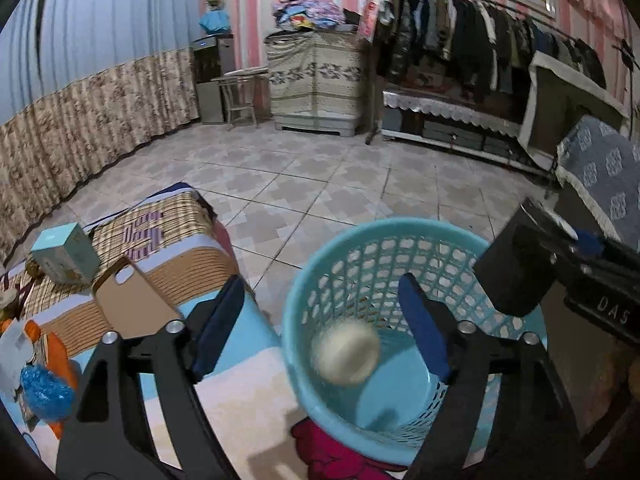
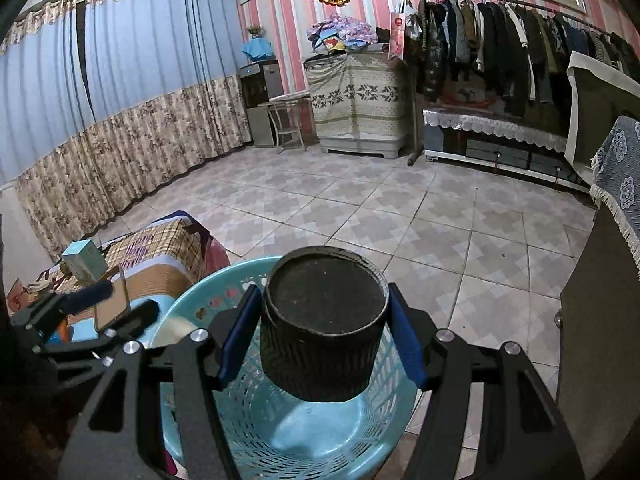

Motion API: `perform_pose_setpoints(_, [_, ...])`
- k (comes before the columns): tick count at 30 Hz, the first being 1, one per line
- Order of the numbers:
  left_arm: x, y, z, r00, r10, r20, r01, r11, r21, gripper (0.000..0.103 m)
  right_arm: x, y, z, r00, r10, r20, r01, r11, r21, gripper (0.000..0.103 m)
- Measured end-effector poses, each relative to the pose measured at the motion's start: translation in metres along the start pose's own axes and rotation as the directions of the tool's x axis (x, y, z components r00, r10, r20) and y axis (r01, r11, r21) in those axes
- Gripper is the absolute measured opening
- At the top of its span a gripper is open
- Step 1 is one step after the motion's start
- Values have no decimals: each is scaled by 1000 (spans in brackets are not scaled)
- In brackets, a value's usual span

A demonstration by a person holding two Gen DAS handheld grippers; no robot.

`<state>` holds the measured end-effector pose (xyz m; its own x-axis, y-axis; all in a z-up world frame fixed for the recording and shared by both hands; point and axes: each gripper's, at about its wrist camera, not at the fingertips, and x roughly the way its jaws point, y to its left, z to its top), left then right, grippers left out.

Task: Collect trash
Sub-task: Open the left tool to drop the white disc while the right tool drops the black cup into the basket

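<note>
A light blue plastic basket (image 1: 320, 280) stands on the floor beside the bed; it also shows in the right wrist view (image 2: 224, 280). My left gripper (image 1: 322, 332) is open above it, and a blurred pale round piece of trash (image 1: 346, 354) hangs free between the fingers, over the basket's inside. My right gripper (image 2: 324, 332) is shut on a black ribbed paper cup (image 2: 324, 320) and holds it over the basket. The cup also shows in the left wrist view (image 1: 516, 272).
The bed (image 1: 248, 396) at left holds a teal box (image 1: 66, 254), a brown phone case (image 1: 136, 300), a blue crumpled wrapper (image 1: 46, 392) and orange items. A dark cabinet (image 2: 600, 340) stands close on the right. Tiled floor (image 2: 400, 208) lies beyond.
</note>
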<state>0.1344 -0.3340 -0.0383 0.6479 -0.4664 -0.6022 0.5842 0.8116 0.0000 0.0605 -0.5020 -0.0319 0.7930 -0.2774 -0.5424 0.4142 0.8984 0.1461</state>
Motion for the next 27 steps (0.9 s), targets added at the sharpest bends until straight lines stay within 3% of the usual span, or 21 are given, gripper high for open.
perform_pose_setpoints(7, [-20,29,1,994,103,34,-102,994,-29,90,6,7,-10,1000,12,-14,-12,1000,-5,62])
perform_pose_setpoints(15, [-41,56,-5,987,152,48,-150,987,-51,95,20,24,-17,999,31,-27,-31,1000,2,63])
perform_pose_setpoints(16, [-44,59,-6,986,159,48,-157,986,-54,95,20,26,-17,999,30,-23,-30,1000,3,66])
perform_pose_setpoints(18, [-47,65,-8,985,166,46,-163,985,-63,95,18,29,-17,1000,21,-7,-20,1000,6,83])
perform_pose_setpoints(27, [-73,98,-17,978,199,56,-191,975,-116,97,7,43,-14,1000,-25,10,26,999,-22,94])
